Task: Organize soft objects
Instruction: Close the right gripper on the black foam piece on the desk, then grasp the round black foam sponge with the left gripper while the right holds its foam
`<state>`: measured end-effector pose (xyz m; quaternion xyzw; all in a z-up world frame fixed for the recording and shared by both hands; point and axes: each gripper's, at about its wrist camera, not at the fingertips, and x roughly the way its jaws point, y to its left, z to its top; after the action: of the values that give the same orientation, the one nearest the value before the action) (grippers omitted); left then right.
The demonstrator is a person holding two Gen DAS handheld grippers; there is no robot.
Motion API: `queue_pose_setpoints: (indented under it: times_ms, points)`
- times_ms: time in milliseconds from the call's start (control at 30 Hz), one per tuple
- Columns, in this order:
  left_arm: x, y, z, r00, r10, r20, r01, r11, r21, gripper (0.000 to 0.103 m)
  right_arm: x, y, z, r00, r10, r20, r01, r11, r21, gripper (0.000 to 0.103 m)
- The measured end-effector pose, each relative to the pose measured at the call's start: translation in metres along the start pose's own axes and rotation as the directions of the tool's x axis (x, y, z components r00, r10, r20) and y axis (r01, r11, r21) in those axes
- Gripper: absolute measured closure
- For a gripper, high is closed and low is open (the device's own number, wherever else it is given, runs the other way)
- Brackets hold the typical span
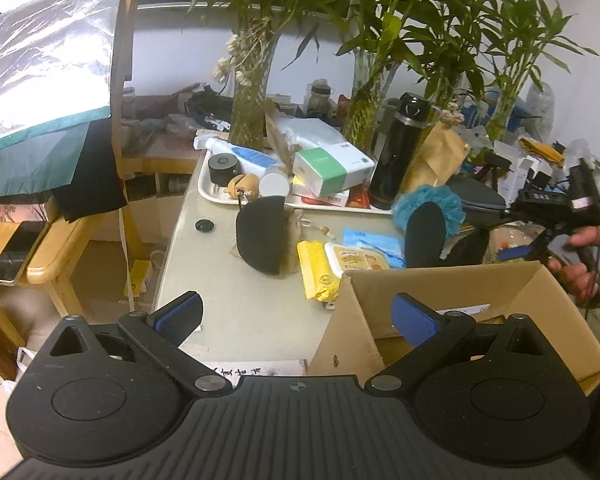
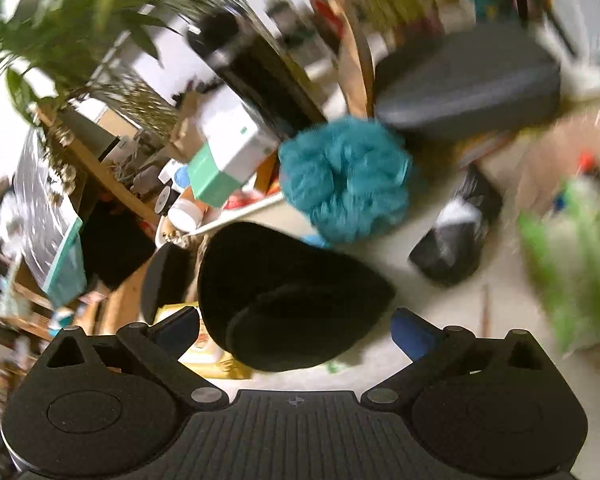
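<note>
home | cluttered table [image 1: 236, 304] (bamboo vases [image 1: 252, 100]) | wooden chair [image 1: 52, 264]

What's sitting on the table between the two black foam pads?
A yellow packet and a yellow-lidded tub lie between the left foam pad and right foam pad, in the left wrist view.

Left wrist view sharp, evenly lit indoors, glare on foil sheet [image 1: 44, 60]; right wrist view heavily motion-blurred; fisheye bends both edges.
</note>
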<state>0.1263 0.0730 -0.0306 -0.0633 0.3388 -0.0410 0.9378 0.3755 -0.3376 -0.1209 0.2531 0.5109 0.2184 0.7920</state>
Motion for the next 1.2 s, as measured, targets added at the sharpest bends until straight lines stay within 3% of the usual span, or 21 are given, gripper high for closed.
queue_pose_setpoints:
  times_ms: [133, 233, 267, 333, 433, 467, 500, 600, 667, 833, 967, 1200]
  points:
    - [0.002, 0.001, -0.001, 1.0, 0.008, -0.007, -0.008, 1.0, -0.006, 0.0, 0.024, -0.008, 0.01, 0.997, 0.028, -0.072, -0.02, 0.994, 0.106, 0.001]
    - [0.002, 0.003, -0.002, 1.0, 0.013, -0.013, -0.014, 1.0, -0.01, 0.0, 0.037, -0.01, 0.015, 0.994, -0.008, -0.108, 0.024, 0.988, 0.15, 0.006]
    - [0.002, 0.003, -0.002, 1.0, 0.014, -0.014, -0.015, 1.0, -0.011, 0.0, 0.04, -0.009, 0.016, 0.993, -0.028, -0.119, 0.046, 0.987, 0.151, 0.016]
    - [0.001, 0.003, -0.002, 1.0, 0.012, -0.015, -0.012, 1.0, -0.013, 0.0, 0.044, -0.008, 0.014, 0.985, -0.077, -0.152, 0.101, 0.983, 0.153, 0.022]
    - [0.001, 0.004, -0.002, 1.0, 0.009, -0.015, -0.009, 1.0, -0.009, 0.0, 0.042, -0.003, 0.009, 0.982, -0.099, -0.163, 0.12, 0.984, 0.128, 0.036]
    - [0.0, 0.004, -0.002, 1.0, 0.01, -0.014, -0.01, 1.0, -0.009, 0.0, 0.041, -0.002, 0.006, 0.98, -0.111, -0.166, 0.131, 0.985, 0.116, 0.047]
    - [0.0, 0.003, -0.001, 1.0, 0.01, -0.013, -0.01, 1.0, -0.009, 0.0, 0.038, -0.001, 0.004, 0.98, -0.117, -0.163, 0.135, 0.985, 0.108, 0.069]
    - [-0.001, 0.002, 0.0, 1.0, 0.012, -0.005, -0.012, 1.0, -0.013, 0.0, 0.032, -0.008, -0.001, 0.986, -0.068, -0.154, 0.09, 0.986, 0.139, 0.09]
    - [-0.004, 0.0, 0.002, 1.0, 0.012, 0.0, -0.012, 1.0, -0.01, 0.0, 0.023, -0.013, -0.005, 0.993, -0.002, -0.12, 0.021, 0.987, 0.16, 0.09]
    - [-0.009, -0.004, 0.006, 1.0, 0.018, 0.015, -0.018, 1.0, 0.011, 0.0, -0.01, -0.004, -0.007, 0.998, 0.059, 0.031, -0.062, 0.99, 0.128, 0.091]
    - [-0.011, -0.005, 0.012, 1.0, 0.007, 0.031, -0.008, 1.0, 0.016, 0.0, -0.035, 0.005, -0.006, 0.986, 0.082, 0.145, -0.096, 0.991, 0.09, 0.091]
    - [-0.009, -0.005, 0.025, 0.997, -0.002, 0.077, 0.0, 1.0, 0.019, 0.0, -0.074, 0.022, -0.003, 0.959, 0.092, 0.269, -0.109, 0.993, 0.05, 0.091]
